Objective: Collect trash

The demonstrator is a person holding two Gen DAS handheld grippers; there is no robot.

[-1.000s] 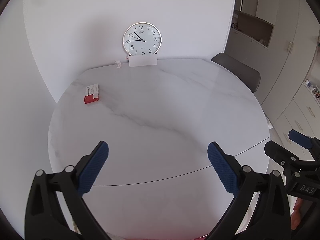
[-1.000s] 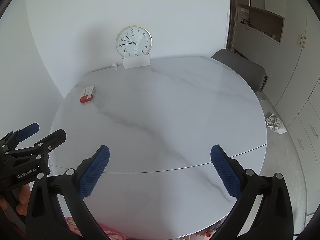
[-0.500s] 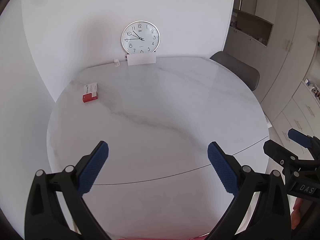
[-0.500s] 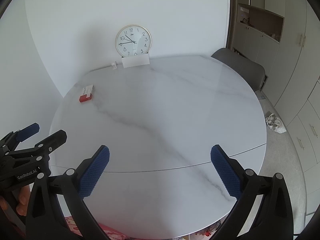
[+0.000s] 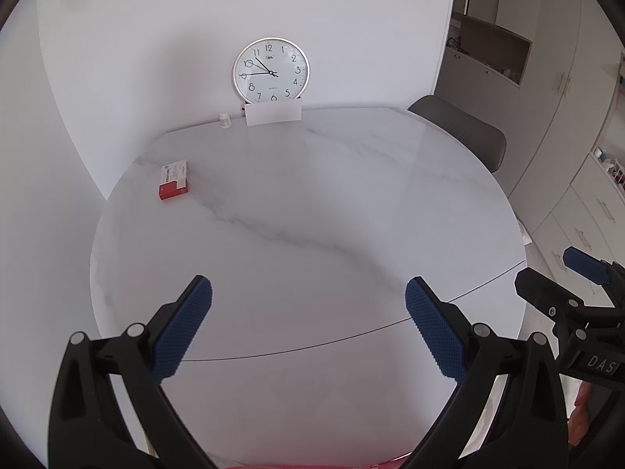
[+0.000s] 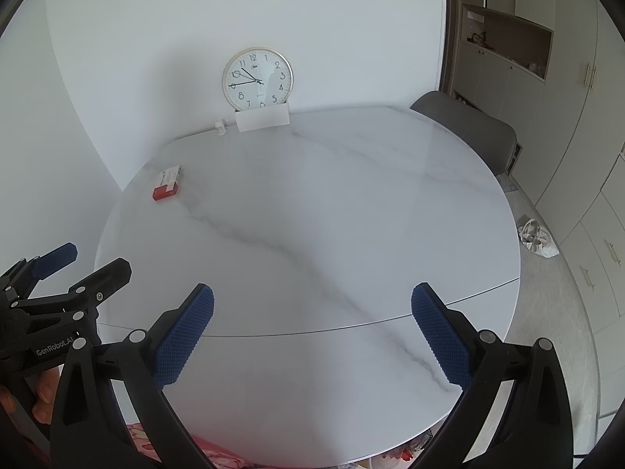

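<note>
A small red and white box point(image 5: 174, 178) lies on the far left of a round white marble table point(image 5: 312, 211); it also shows in the right wrist view point(image 6: 168, 182). A crumpled white bag point(image 6: 538, 237) lies on the floor to the table's right. My left gripper point(image 5: 308, 305) is open and empty above the table's near edge. My right gripper point(image 6: 312, 308) is open and empty beside it. Each gripper shows at the edge of the other's view.
A wall clock point(image 5: 271, 70) stands at the table's back behind a white card point(image 5: 273, 113), with a tiny white bottle point(image 5: 224, 119) to its left. A grey chair point(image 5: 465, 133) stands at the far right. Cabinets point(image 6: 547, 117) line the right wall.
Both views have shifted slightly; the clock and the box sit a little higher in frame. Both grippers stay open and empty.
</note>
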